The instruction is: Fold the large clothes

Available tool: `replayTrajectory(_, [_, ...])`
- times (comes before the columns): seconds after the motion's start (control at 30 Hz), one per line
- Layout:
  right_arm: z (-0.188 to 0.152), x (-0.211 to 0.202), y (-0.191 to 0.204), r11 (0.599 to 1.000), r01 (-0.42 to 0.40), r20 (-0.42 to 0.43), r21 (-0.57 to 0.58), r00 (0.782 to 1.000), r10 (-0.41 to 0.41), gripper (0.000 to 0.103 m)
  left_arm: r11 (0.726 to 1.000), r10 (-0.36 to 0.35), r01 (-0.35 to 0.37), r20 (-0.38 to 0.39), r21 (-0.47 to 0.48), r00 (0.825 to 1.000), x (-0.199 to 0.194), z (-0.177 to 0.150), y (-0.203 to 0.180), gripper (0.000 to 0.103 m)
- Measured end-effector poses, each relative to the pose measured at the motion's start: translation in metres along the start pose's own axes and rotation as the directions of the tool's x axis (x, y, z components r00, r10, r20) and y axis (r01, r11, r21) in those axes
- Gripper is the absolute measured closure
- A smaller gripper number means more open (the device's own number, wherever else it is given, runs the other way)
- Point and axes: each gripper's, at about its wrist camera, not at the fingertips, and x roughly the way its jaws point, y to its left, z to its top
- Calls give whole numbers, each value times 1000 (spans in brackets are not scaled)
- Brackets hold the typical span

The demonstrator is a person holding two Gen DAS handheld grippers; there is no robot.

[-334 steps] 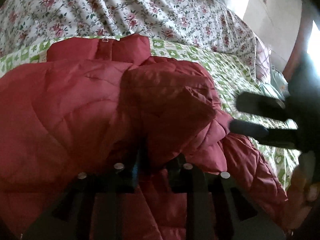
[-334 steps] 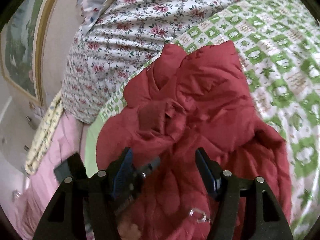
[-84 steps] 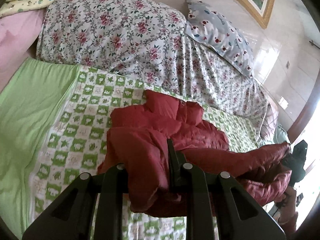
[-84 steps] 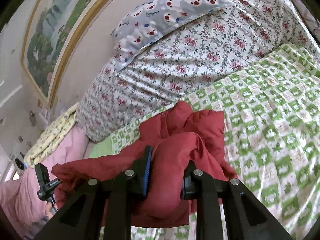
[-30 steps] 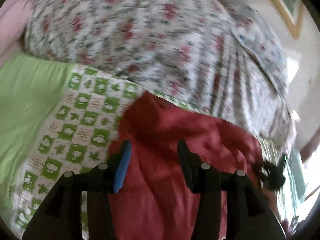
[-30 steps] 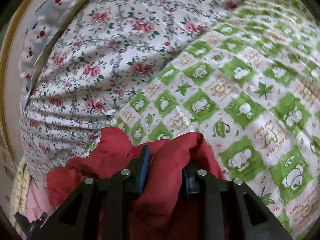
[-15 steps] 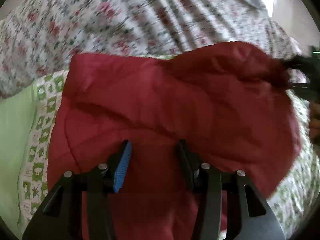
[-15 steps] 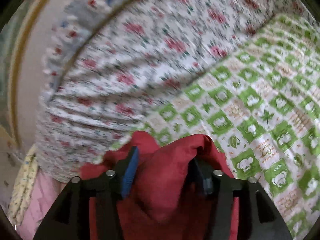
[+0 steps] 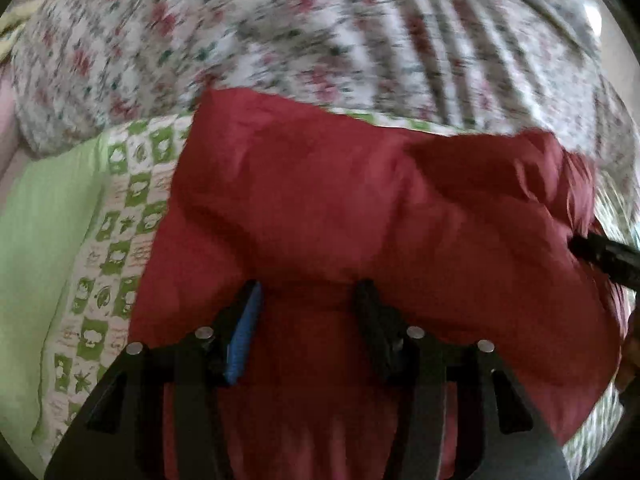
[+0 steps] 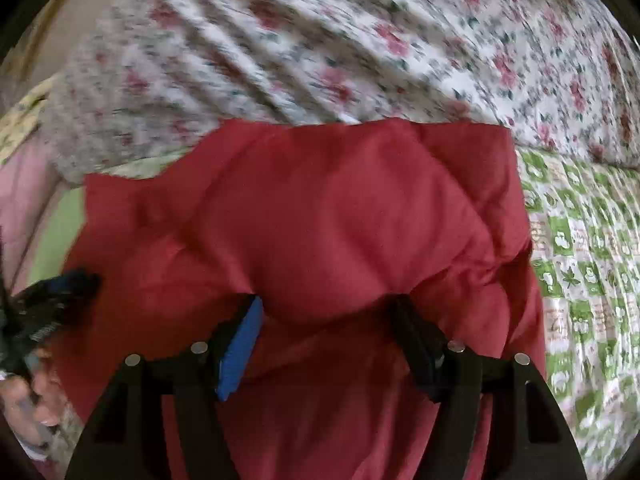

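A red quilted jacket (image 9: 360, 208) lies folded over on the green-checked bed sheet (image 9: 120, 216); it also fills the right wrist view (image 10: 320, 216). My left gripper (image 9: 306, 292) is open, its jaws spread over the jacket's near fold, with nothing between them. My right gripper (image 10: 326, 304) is open too, jaws wide apart at the jacket's near edge. The right gripper shows as a dark shape at the right edge of the left wrist view (image 9: 608, 256). The left gripper and the hand that holds it show at the left edge of the right wrist view (image 10: 44, 300).
A floral quilt (image 9: 320, 40) is piled along the back, right behind the jacket; it shows in the right wrist view too (image 10: 360, 40). A plain green sheet (image 9: 36, 240) lies at the left. Checked sheet (image 10: 580, 260) extends to the right.
Both grippers carried the jacket's lower part up and over toward the quilt. The left gripper opened first, about a second ago; the right gripper opened since and its jaws are now wider.
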Motion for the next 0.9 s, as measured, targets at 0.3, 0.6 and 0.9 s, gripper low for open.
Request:
replayTrajectory(0.3, [8,36,-33,989,-48,-15,140,999,50,30,991,-34,22,-88,-132,996,40,10,22,52])
replayTrajectory(0.6, [5,34,-33,988,-55,5,144,998,55,30,993,-27,16,-89,-115,996,41,5,15,52])
replayTrajectory(0.9, [-5,-17,-35,977,-103,81,187,993,89,28,991,-80,70,-89,-115,993,22,9,24,50])
